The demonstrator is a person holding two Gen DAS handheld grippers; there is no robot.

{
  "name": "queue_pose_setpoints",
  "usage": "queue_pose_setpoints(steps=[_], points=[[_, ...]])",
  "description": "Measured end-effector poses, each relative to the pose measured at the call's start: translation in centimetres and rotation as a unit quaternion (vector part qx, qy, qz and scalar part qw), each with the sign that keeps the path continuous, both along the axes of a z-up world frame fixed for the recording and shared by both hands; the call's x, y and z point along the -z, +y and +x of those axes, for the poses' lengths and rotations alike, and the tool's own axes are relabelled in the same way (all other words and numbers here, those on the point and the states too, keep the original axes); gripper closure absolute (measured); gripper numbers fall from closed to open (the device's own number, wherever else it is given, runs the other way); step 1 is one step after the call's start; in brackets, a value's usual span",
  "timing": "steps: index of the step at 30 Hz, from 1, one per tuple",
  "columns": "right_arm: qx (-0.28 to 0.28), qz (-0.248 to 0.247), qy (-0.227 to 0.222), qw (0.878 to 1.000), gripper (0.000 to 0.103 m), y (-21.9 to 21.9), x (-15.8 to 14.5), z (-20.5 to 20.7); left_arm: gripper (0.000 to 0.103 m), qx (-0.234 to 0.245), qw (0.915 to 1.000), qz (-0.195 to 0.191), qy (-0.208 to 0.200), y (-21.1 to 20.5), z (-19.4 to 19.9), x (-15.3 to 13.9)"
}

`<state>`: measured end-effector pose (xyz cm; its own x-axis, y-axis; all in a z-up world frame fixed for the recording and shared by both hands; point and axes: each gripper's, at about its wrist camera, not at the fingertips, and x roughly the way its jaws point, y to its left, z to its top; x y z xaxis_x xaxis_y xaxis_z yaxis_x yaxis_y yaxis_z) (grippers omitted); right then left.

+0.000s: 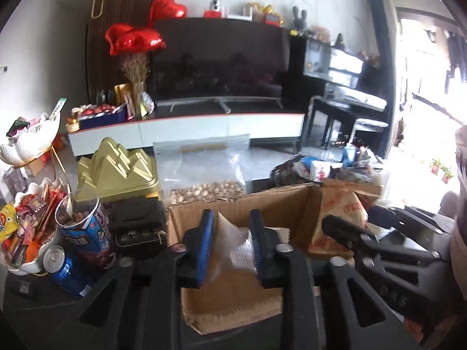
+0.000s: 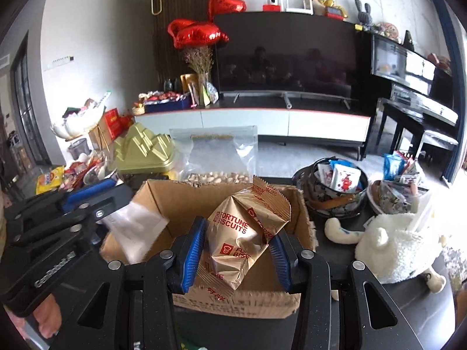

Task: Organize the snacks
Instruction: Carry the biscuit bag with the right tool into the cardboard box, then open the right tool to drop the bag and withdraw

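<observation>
Both grippers hover over the open cardboard box (image 2: pixel 181 204) on the dark tabletop (image 2: pixel 335 233), each carrying a snack. The right gripper (image 2: pixel 233 250) has its jaws clamped on a gold packet of fortune biscuits (image 2: pixel 245 233), held just above the box opening. The left gripper (image 1: pixel 230 245) has its jaws closed on a pale, translucent packet (image 1: pixel 233 245), also over the box.

As far as I can judge, the sorting is at an early or middle stage: the box floor looks mostly bare, so little has been packed yet. Plenty remains loose around it: a zip bag of nuts (image 2: pixel 216 157) behind the box, a dark bowl of small packets (image 2: pixel 335 183) to the right, and the shell-shaped dishes of sweets (image 1: pixel 32 227) with a blue can (image 1: pixel 64 268) to the left.
</observation>
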<state>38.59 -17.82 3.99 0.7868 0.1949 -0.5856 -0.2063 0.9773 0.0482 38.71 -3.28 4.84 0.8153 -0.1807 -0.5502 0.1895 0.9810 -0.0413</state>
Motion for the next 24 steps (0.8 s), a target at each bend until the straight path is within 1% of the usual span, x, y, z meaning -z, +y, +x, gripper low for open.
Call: queue_pose_setpoints(steps=[1,2,3,4,6,11,13,16,18,21,24], points=[[0.000,0.000,0.005,1.000,0.050,0.0,0.1,0.4,0.060,-0.009,0.9999,0.005,0.001,0.1,0.2,0.2],[0.001,-0.002,0.010,1.000,0.038,0.1,0.4,0.7,0.054,-0.012,0.9999,0.004,0.002,0.3,0.2,0.3],[0.005,-0.003,0.010,1.000,0.033,0.1,0.6,0.9,0.052,-0.013,0.9999,0.003,0.004,0.5,0.2,0.4],[0.011,-0.006,0.006,1.000,0.031,0.0,0.8,0.7,0.049,-0.015,0.9999,0.001,0.006,0.8,-0.2,0.5],[0.015,-0.016,0.002,1.000,0.031,0.1,0.8,0.4,0.044,-0.018,0.9998,0.008,0.005,1.0,-1.1,0.4],[0.013,-0.015,-0.014,1.000,0.031,-0.3,0.2,-2.2,0.034,-0.019,0.9990,0.029,-0.027,1.0,-5.0,-0.4],[0.011,-0.015,-0.024,1.000,0.031,-0.4,-0.2,-3.5,0.034,-0.016,0.9987,0.034,-0.034,0.9,-6.4,-0.8],[0.006,-0.009,-0.033,0.999,0.031,-0.6,-0.6,-5.7,0.030,-0.012,0.9982,0.032,-0.048,1.0,-8.8,-1.3],[0.001,-0.005,-0.040,0.999,0.031,-0.8,-0.9,-7.1,0.029,-0.008,0.9980,0.032,-0.055,1.0,-10.5,-1.4],[-0.001,-0.007,-0.053,0.999,0.031,-1.0,-1.1,-9.4,0.027,-0.011,0.9977,0.034,-0.058,0.8,-12.6,-1.3],[-0.004,-0.001,-0.055,0.998,0.031,-1.2,-0.8,-11.2,0.026,-0.011,0.9980,0.031,-0.054,0.9,-14.1,-0.8]])
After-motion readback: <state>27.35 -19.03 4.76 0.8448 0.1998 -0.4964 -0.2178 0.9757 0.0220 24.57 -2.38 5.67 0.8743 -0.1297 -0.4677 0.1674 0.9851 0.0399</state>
